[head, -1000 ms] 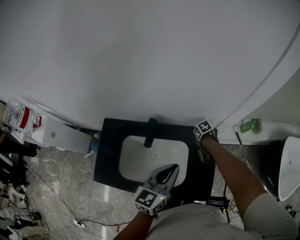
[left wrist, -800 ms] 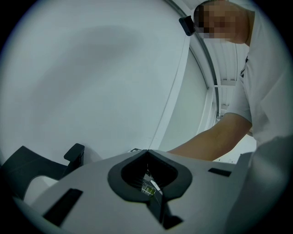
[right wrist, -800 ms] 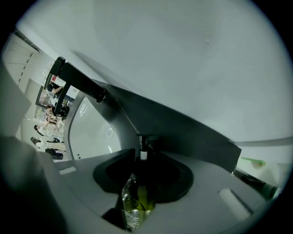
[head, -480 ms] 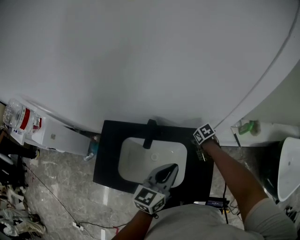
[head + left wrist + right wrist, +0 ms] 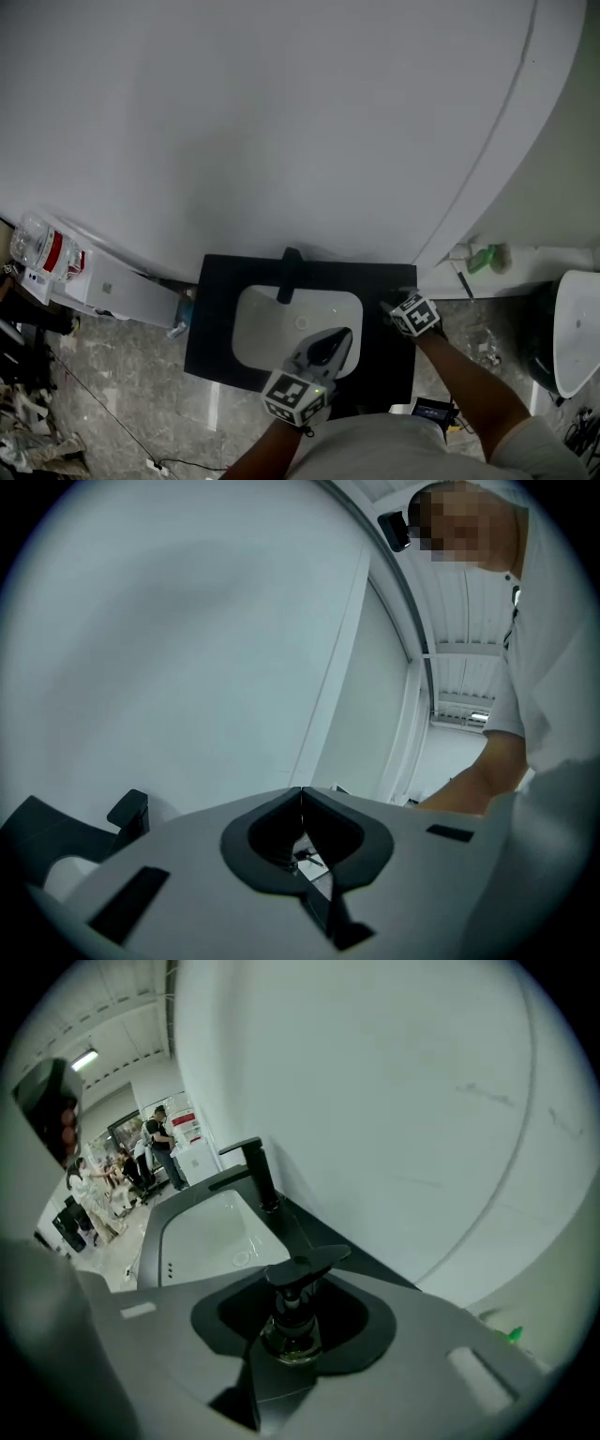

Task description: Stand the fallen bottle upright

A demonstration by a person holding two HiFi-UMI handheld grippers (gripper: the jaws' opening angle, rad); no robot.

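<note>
A clear pump bottle with a black pump head stands between the jaws of my right gripper, which is shut on its neck. In the head view, my right gripper hangs over the right end of the black counter, pointing steeply down; the bottle is hard to make out there. My left gripper is shut and empty over the near edge of the white sink. In the left gripper view, my left gripper has its tips touching.
A black faucet rises at the back of the sink, close to the white wall. A green item lies on a white ledge to the right. A white dispenser stands left of the counter and a white basin at far right.
My right gripper has lifted off the counter's back right corner and come toward me, turning as it rose, with the bottle in it. The left gripper has barely shifted.
</note>
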